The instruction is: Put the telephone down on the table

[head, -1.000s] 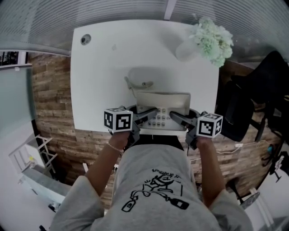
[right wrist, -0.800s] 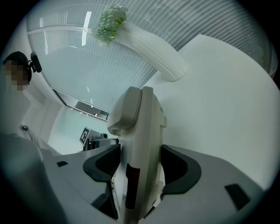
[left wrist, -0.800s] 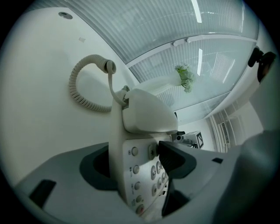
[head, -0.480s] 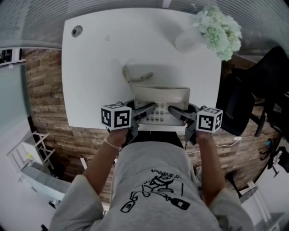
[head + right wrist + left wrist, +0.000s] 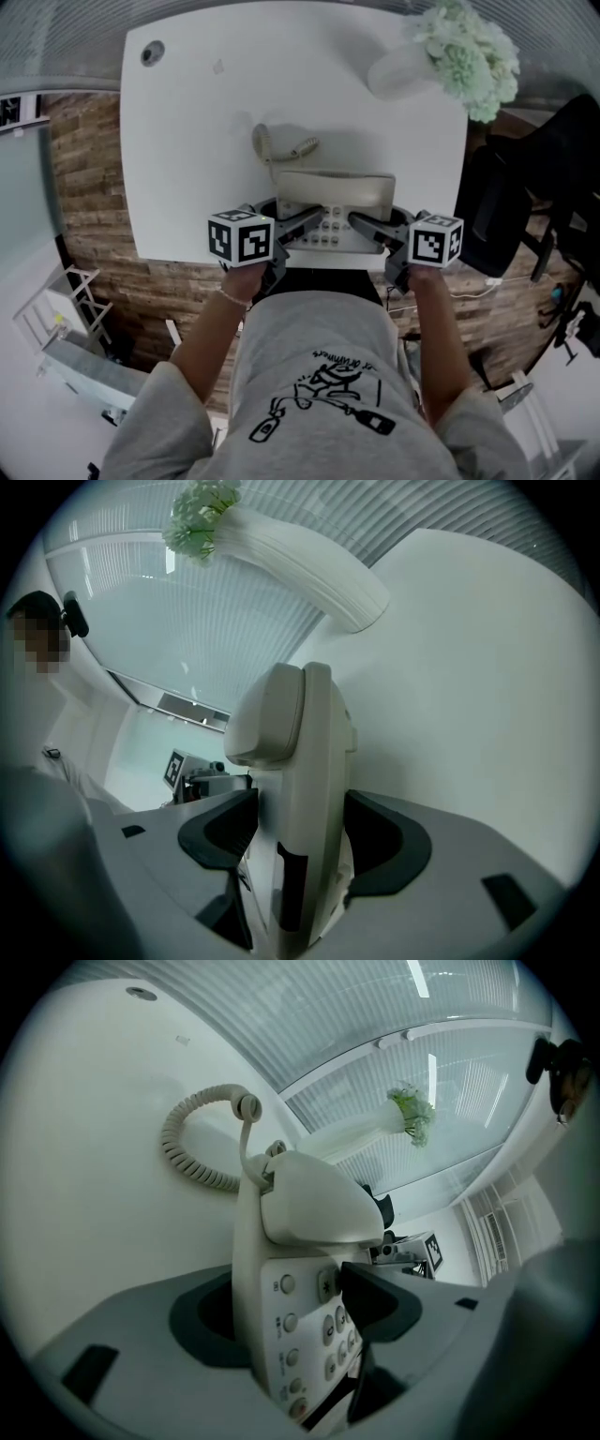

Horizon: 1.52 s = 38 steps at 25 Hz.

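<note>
A cream telephone (image 5: 333, 192) with its handset on top hangs over the white table (image 5: 187, 169) near the front edge; I cannot tell whether its base touches the tabletop. My left gripper (image 5: 302, 225) is shut on its left side, one pad on the keypad (image 5: 333, 1330). On the opposite side my right gripper (image 5: 367, 225) is shut on it too. In the left gripper view the telephone (image 5: 309, 1204) fills the jaws of that gripper (image 5: 286, 1312). The right gripper (image 5: 302, 841) clamps the telephone's (image 5: 300, 733) edge. The coiled cord (image 5: 272, 148) lies on the table behind it.
A white vase with pale green flowers (image 5: 441, 56) lies at the table's far right corner. A round cable hole (image 5: 152, 53) sits at the far left corner. A black chair (image 5: 525, 206) stands right of the table, over a wood-plank floor (image 5: 89, 216).
Both grippers have sunk a little toward the tabletop with the telephone between them. The cord has spread out further on the table behind it.
</note>
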{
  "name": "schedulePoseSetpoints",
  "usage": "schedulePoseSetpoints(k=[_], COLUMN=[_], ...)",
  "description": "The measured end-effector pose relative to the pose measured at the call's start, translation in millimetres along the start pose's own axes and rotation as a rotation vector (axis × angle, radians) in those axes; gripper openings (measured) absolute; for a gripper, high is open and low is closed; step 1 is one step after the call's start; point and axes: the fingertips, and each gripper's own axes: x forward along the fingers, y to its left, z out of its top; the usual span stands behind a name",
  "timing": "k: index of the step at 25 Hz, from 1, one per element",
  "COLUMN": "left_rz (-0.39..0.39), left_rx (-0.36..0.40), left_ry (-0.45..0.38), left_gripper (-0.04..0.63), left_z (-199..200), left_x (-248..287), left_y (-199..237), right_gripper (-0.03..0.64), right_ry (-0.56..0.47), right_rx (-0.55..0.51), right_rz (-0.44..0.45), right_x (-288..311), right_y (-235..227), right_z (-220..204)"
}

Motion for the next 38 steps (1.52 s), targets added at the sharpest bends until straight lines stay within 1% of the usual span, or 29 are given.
schedulePoseSetpoints(k=[9,16,21,28,38], left_rz=[0.052,0.083,0.103,0.142,0.209], left_rx=[0.027,0.004,0.006,0.037,0.056], left_ry=[0.012,0.005,0.002,0.0,-0.003], left_gripper=[0.298,0.307,0.311,0.322,0.339], left_z=[-1,-3,-3,-2,-2], left_x=[6,5,6,4,0], left_y=[10,15,15,14,17], right_gripper=[0.304,0.304,0.304,0.304,0.304], right_ry=[0.013,0.028,0.025,0.028,0.027], right_rx=[0.014,0.004,0.002,-0.01,-0.012], right_rz=[-0.017,-0.032,-0.045,-0.065,-0.08], right_x=[5,6,6,4,5], right_y=[-10,-11,-12,-11,-11], right_z=[-2,-2,-2,-3,-3])
